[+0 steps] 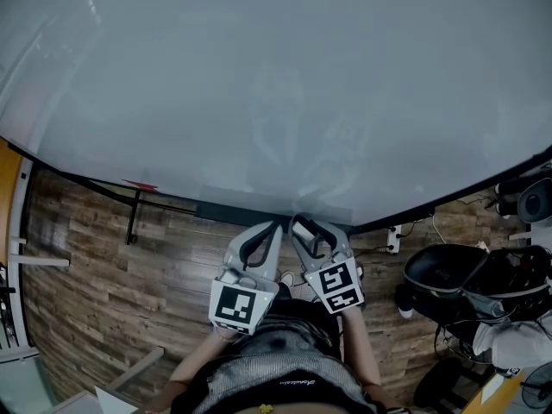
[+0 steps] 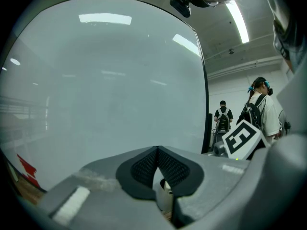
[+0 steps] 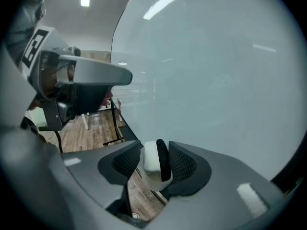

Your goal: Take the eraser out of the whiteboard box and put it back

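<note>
Facing a broad, glossy whiteboard (image 1: pixel 276 76), pale grey and smooth, streaked with lamp reflections; below it, rough brown wood-plank floor (image 1: pixel 112 266). Along the board's bottom edge, a faint pale strip, apparently the whiteboard box (image 1: pixel 241 201) (too washed out to make out its walls). Right gripper (image 3: pixel 154 146), grey shells and black ribbed pads, standing apart on either side of the eraser (image 3: pixel 152 163) down at that lower edge: rounded white plastic body, dark felt face toward one pad, lower end cut off behind the jaws. Hard to judge whether either pad quite touches it. Left gripper (image 2: pixel 157 150) just beside, closed tip to tip, only a narrow wedge left lower down, something white blurred behind it
</note>
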